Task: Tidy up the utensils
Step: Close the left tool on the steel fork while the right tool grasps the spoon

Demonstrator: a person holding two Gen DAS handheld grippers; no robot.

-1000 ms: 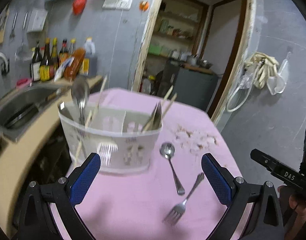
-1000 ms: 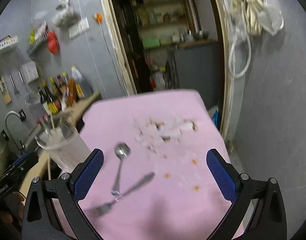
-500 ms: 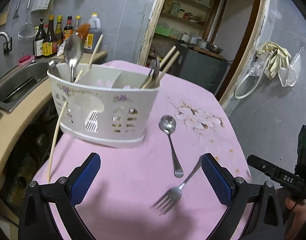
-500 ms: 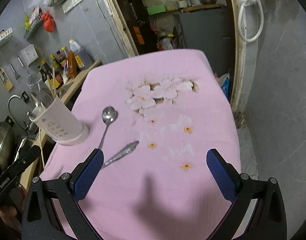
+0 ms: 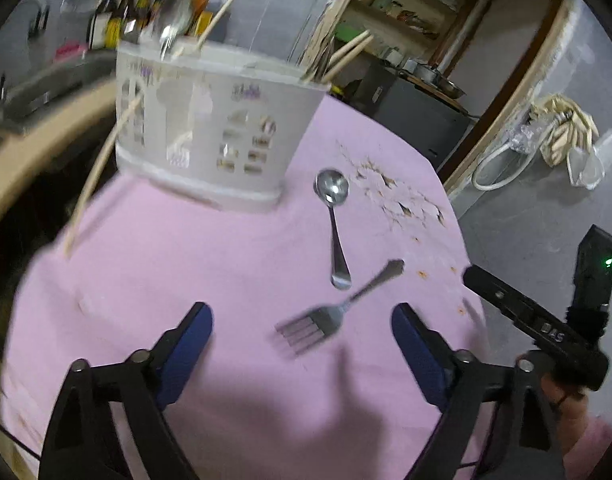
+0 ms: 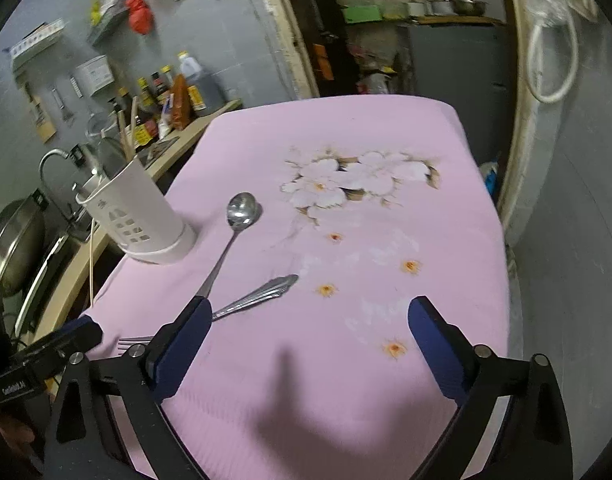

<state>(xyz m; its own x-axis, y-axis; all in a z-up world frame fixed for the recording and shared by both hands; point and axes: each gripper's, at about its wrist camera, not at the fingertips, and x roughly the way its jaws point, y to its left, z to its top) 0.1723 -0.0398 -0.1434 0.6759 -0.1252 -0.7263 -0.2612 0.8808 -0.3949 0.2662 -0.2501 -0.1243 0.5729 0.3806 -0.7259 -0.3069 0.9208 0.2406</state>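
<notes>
A: Where do the utensils lie?
B: Spoon (image 5: 333,216) and fork (image 5: 326,318) lie mid-frame on the pink cloth (image 5: 186,272), right of the white holder (image 5: 214,128).

A: And the grippers?
B: Left gripper (image 5: 302,330) and right gripper (image 6: 308,330) both gape, jaws just narrowing, gripping nothing; the fork's tines lie between the left's jaws.

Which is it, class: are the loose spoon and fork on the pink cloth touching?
Apart. The left wrist view shows pink cloth between the spoon handle's tip and the fork.

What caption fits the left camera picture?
Open left claw hovers over a fork beside a spoon on the pink tablecloth.
</notes>
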